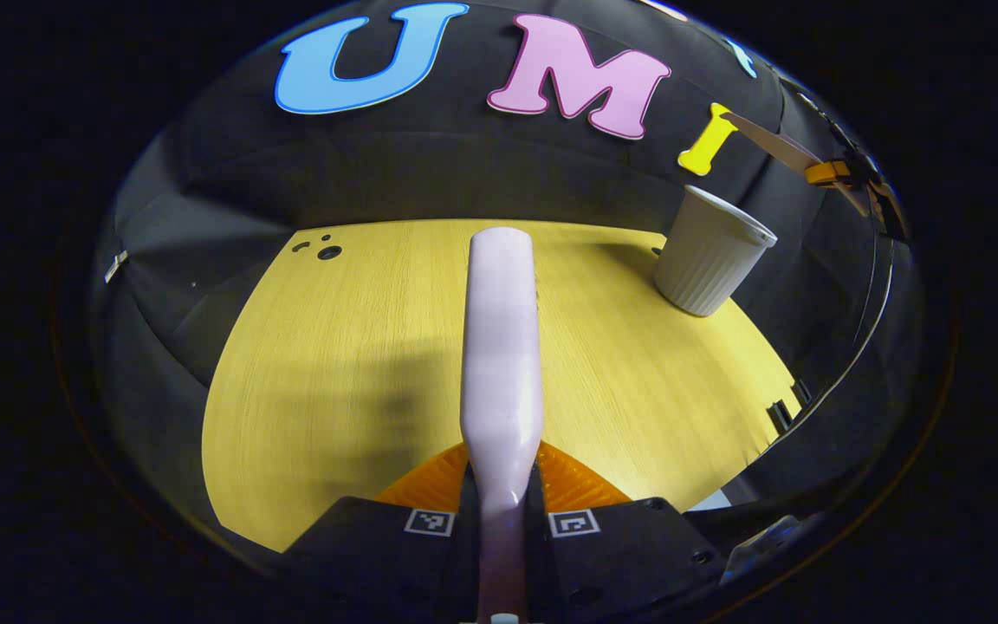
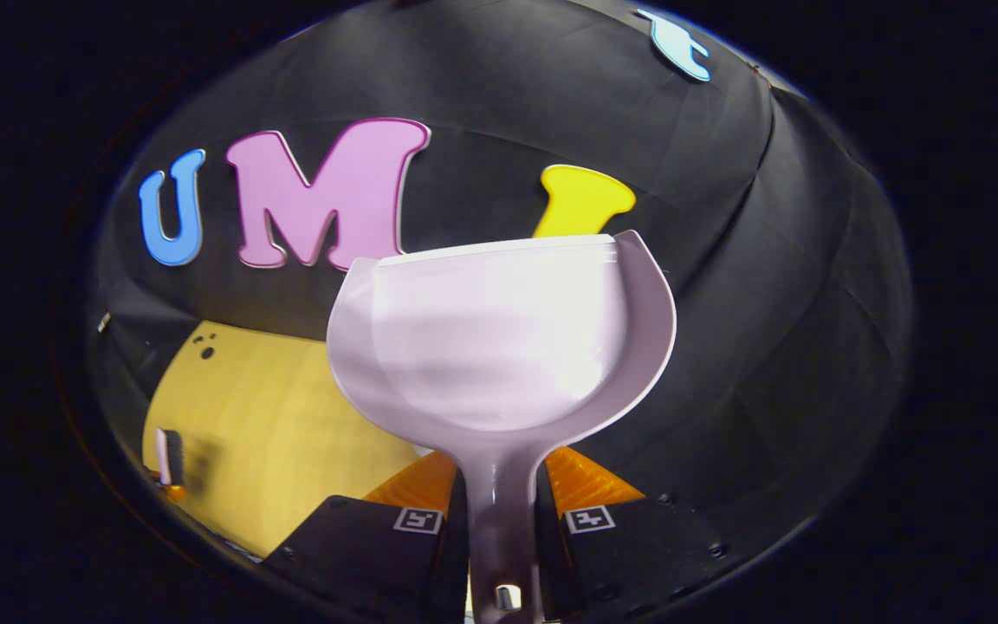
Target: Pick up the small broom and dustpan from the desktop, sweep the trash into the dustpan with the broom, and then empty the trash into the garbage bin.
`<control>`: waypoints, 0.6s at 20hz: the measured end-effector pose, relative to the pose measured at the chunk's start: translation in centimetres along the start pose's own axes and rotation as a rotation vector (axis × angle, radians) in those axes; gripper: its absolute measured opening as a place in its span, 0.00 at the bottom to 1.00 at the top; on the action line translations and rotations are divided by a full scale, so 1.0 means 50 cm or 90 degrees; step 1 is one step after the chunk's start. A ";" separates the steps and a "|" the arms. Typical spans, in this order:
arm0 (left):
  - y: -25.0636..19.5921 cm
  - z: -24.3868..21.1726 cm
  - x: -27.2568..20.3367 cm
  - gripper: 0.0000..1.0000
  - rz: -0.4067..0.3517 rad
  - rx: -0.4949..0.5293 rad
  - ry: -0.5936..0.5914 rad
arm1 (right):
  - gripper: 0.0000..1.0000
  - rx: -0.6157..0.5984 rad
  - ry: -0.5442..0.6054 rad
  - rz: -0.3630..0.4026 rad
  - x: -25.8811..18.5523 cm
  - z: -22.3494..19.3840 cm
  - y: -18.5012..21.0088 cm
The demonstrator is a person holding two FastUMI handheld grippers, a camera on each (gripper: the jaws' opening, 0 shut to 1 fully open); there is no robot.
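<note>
- Left gripper view: the broom [image 1: 501,347] is seen from its back as a pale, smooth bar running straight ahead from the left gripper [image 1: 500,511]. The bristles are hidden from this angle, and the lower end of the handle is cut off at the bottom edge.
- The jaws of the left gripper are closed on the broom's narrow handle, one on each side, with the handle centred between them.
- The broom is held above the yellow wooden counter [image 1: 334,373], on which its shadow falls to the left.
- A ribbed pale garbage bin [image 1: 711,256] stands upright at the far right of the counter, near the back edge and well apart from the broom. Its inside cannot be seen.
- At the upper right, a thin tan strip with an orange clip [image 1: 828,172] is visible against the booth wall; what it is cannot be made out.
- Right gripper view: the dustpan [image 2: 499,338] is held up with its open tray facing the camera; no trash can be made out in it.
- The jaws of the right gripper [image 2: 501,511] are closed on the dustpan's handle, which is cut off at the bottom edge.
- At the lower left, the counter [image 2: 274,433] is partly hidden behind the dustpan.
</note>
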State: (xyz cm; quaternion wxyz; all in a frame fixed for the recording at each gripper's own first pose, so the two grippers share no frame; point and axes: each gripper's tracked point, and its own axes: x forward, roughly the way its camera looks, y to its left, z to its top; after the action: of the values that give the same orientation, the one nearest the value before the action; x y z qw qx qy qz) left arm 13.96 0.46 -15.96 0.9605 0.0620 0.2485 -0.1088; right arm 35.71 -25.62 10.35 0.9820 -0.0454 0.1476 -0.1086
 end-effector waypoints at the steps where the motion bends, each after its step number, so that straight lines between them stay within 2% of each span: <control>1: -0.006 -0.001 -0.005 0.25 -0.004 -0.007 -0.003 | 0.36 0.013 -0.001 0.030 -0.021 -0.002 0.048; 6: -0.003 -0.013 -0.002 0.25 0.001 -0.033 -0.002 | 0.36 0.015 0.026 0.166 -0.087 -0.087 0.257; 7: -0.001 -0.017 0.002 0.25 0.008 -0.034 -0.001 | 0.41 0.015 0.042 0.190 -0.095 -0.116 0.299; 8: 0.004 -0.025 0.004 0.25 0.015 -0.037 0.002 | 0.36 0.010 0.061 0.210 -0.095 -0.146 0.331; 11: 0.029 -0.036 0.011 0.25 0.033 -0.044 0.009 | 0.36 -0.015 0.113 0.234 -0.064 -0.247 0.389; 12: 0.032 -0.041 0.019 0.25 0.038 -0.047 0.015 | 0.41 -0.016 0.135 0.241 -0.058 -0.293 0.412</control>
State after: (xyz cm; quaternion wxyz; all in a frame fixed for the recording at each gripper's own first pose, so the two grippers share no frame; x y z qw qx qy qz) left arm 14.20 2.21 -18.12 0.9619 0.0354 0.2618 -0.0703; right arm 32.76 -5.78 -5.28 0.9633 -0.0172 0.2571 0.0753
